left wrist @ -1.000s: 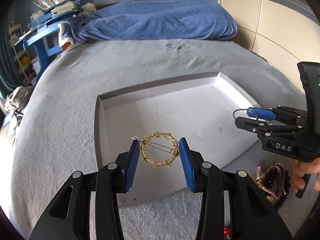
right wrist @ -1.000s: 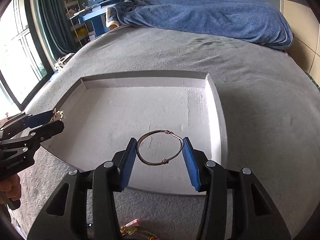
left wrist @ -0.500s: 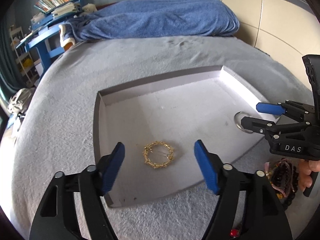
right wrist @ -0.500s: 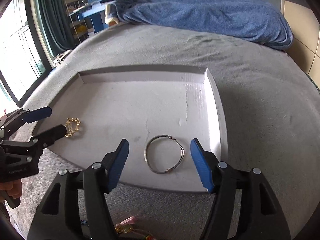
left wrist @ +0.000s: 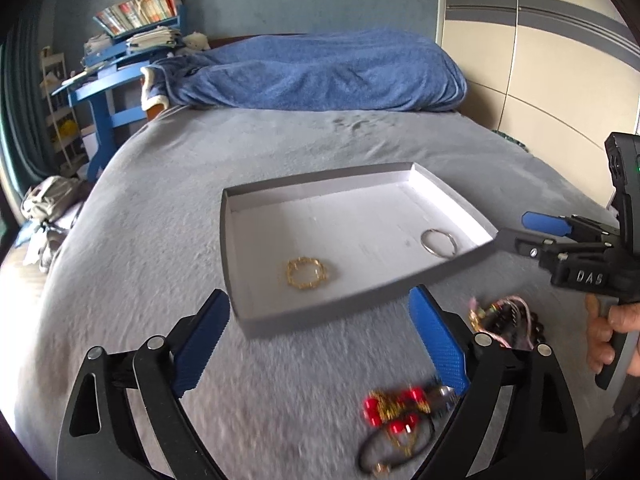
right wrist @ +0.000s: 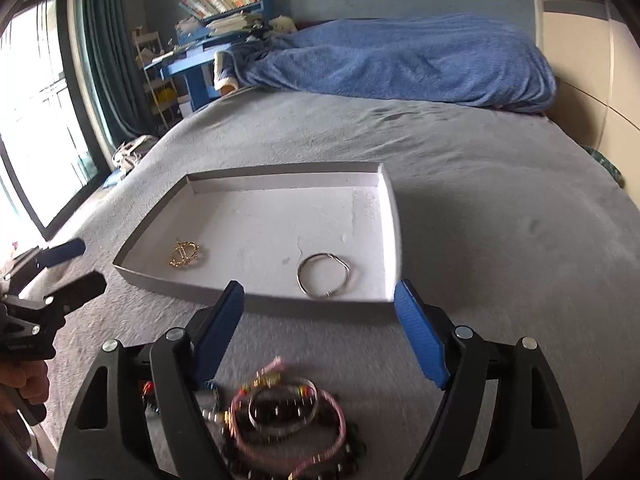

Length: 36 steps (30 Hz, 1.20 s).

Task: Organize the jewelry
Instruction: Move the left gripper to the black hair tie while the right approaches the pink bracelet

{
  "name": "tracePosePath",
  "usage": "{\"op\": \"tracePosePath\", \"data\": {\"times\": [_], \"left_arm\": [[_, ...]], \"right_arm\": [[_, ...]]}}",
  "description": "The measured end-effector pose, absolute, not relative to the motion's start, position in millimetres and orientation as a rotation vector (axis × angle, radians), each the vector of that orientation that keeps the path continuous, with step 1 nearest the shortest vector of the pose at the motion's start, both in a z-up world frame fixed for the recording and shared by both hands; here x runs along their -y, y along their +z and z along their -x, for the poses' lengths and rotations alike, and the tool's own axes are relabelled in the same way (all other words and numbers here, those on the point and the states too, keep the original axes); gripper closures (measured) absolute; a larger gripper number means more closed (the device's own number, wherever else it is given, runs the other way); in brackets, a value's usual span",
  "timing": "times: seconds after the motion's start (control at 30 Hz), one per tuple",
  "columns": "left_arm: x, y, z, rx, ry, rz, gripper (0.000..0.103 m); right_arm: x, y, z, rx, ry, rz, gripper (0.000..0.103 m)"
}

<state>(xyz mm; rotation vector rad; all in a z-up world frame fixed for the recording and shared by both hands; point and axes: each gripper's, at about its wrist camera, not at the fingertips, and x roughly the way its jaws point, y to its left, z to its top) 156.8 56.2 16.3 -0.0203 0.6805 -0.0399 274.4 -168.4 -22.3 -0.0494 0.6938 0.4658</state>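
In the left wrist view we hold our left tongs (left wrist: 320, 344) over the grey bed (left wrist: 160, 208), short of the near wall of the shallow white tray (left wrist: 234, 248); their blue pads have just been spreading and now stand wide apart with nothing between them. Inside the tray, the gold ring-shaped clip (left wrist: 305, 273) lies toward its near left side and the thin silver bangle (left wrist: 439, 242) toward its right side. Our right tongs (left wrist: 516, 230) reach in by the tray's right corner, a hand (left wrist: 608, 336) gripping their handle. Nearer than the tray, a blurred red and gold piece (left wrist: 394, 410) lies on the bed. In the right wrist view our right tongs (right wrist: 320, 332) have also just been opening and gape wide, empty, just short of the tray's (right wrist: 394, 216) near wall. The bangle (right wrist: 323, 275) rests inside by that wall, the gold clip (right wrist: 185, 254) to its left. A heap of pink and dark bracelets (right wrist: 288, 424) sits on the bed nearer than the tray, and our left tongs (right wrist: 68, 268) show off the tray's left corner.
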Motion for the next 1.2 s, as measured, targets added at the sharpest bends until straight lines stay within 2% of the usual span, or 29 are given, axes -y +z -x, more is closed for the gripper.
{"op": "tracePosePath", "data": {"times": [0.23, 0.6, 0.67, 0.8, 1.07, 1.17, 1.2], "left_arm": [[-48.4, 3.7, -113.0, -0.685, -0.053, 0.018, 0.012], [-33.3, -25.5, -89.7, -0.743, -0.095, -0.013, 0.013], [-30.8, -29.2, -91.6, -0.756, -0.107, -0.020, 0.018], [-32.3, -42.1, -96.5, -0.812, -0.103, -0.005, 0.044], [-41.0, -57.1, -101.2, -0.870, -0.079, 0.041, 0.059], [-41.1, -57.4, -99.6, -0.868, -0.079, 0.042, 0.073], [-41.4, -57.1, -99.0, -0.866, -0.083, 0.046, 0.081]], "right_arm": [[193.3, -25.8, -231.9, -0.662, 0.422, 0.020, 0.020], [209.9, -54.0, -182.8, -0.696, 0.399, -0.047, 0.019], [213.0, -59.2, -176.7, -0.702, 0.396, -0.073, 0.019], [215.1, -70.6, -166.0, -0.708, 0.374, -0.122, 0.019], [214.4, -72.6, -161.4, -0.708, 0.337, -0.114, 0.019], [209.3, -72.5, -161.2, -0.710, 0.344, -0.089, 0.019], [208.0, -72.3, -160.7, -0.710, 0.345, -0.083, 0.019]]}}
